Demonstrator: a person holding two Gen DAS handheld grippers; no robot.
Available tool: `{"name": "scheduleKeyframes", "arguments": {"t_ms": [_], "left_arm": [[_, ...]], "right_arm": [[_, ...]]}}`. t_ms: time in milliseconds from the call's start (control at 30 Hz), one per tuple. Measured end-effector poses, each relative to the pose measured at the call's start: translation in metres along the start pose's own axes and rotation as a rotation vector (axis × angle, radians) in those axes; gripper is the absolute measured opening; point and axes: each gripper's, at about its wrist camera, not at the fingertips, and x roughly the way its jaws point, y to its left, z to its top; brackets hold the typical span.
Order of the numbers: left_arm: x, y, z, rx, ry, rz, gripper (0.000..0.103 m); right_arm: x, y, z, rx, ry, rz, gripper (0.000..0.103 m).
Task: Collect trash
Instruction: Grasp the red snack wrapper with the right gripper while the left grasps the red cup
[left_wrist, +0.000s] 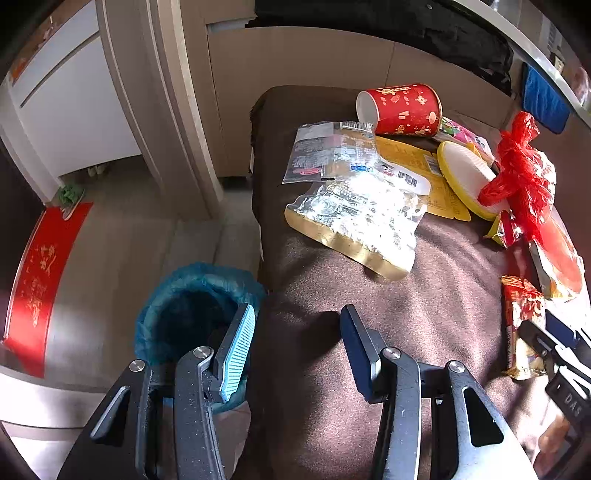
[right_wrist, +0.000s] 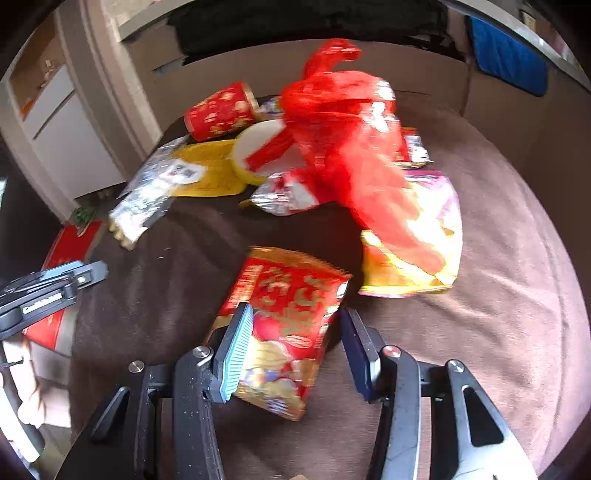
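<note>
Trash lies scattered on a brown blanket (left_wrist: 406, 314): a tipped red paper cup (left_wrist: 402, 109), a crumpled clear bag with a gold edge (left_wrist: 354, 225), a yellow-rimmed lid (left_wrist: 465, 177) and a red plastic bag (left_wrist: 521, 173). My left gripper (left_wrist: 296, 312) is open and empty at the blanket's left edge, just right of a bin with a blue liner (left_wrist: 192, 306). A red-and-gold snack packet (right_wrist: 291, 332) lies between the fingers of my right gripper (right_wrist: 295, 312). The left pad is at the packet's edge and a gap shows at the right finger.
A yellow-and-pink packet (right_wrist: 417, 251) lies under the red plastic bag (right_wrist: 343, 129). A red doormat (left_wrist: 33, 288) is on the floor beyond the bin, by a door frame (left_wrist: 166, 110). A blue cloth (left_wrist: 543, 96) hangs at the back right. My left gripper (right_wrist: 48, 291) shows at the right wrist view's left edge.
</note>
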Motion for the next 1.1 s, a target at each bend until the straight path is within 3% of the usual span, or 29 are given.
{"name": "scheduleKeyframes", "arguments": {"t_ms": [100,267,300,433,533,833,1100], "left_arm": [[0.0,0.0,-0.001,-0.001,0.002,-0.002,0.049],[0.0,0.003,-0.001,-0.011,0.005,-0.006,0.049],[0.0,0.003,-0.001,-0.013,0.006,-0.007,0.049],[0.0,0.005,0.001,-0.02,0.006,-0.005,0.049],[0.0,0.005,0.004,-0.019,0.002,-0.003,0.049],[-0.006,0.0,0.025,0.013,-0.036,-0.043,0.049],[-0.002,-0.007,0.037,0.027,-0.039,-0.018,0.049]], "right_arm": [[0.001,0.012,-0.002,-0.038,-0.003,0.043,0.048],[0.007,0.026,0.001,-0.125,0.001,0.02,0.046],[0.009,0.027,0.003,-0.133,0.008,0.025,0.044],[0.014,0.028,0.012,-0.145,0.015,0.008,0.014],[0.013,0.027,0.016,-0.149,0.01,0.028,0.009],[0.0,0.021,0.018,-0.168,-0.007,0.088,0.005],[-0.012,0.027,0.029,-0.212,-0.049,0.091,0.005]]}}
